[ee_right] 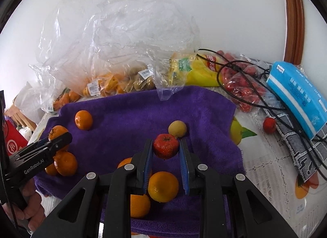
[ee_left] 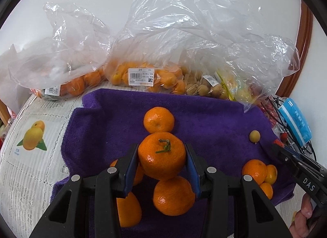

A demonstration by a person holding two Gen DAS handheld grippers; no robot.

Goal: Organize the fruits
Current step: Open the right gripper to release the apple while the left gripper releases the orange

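Holding an orange (ee_left: 161, 155) in my left gripper (ee_left: 161, 162), a red fruit (ee_right: 165, 146) (small, bumpy) in my right gripper (ee_right: 166, 156), above the purple towel (ee_right: 130, 119).

- stemmed mandarin (ee_left: 161, 154), stem up, raised over purple towel (ee_left: 214, 115)
- loose mandarins (ee_left: 158, 119) lying on the towel
- small red fruit (ee_right: 165, 146) above towel
- pale round fruit (ee_right: 177, 129) on towel

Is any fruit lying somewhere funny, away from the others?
Yes. One small red fruit lies alone on the white tablecloth, off the purple towel where the other loose fruit lies. It sits beside the black cables, near the blue tissue pack, as if it had rolled away.
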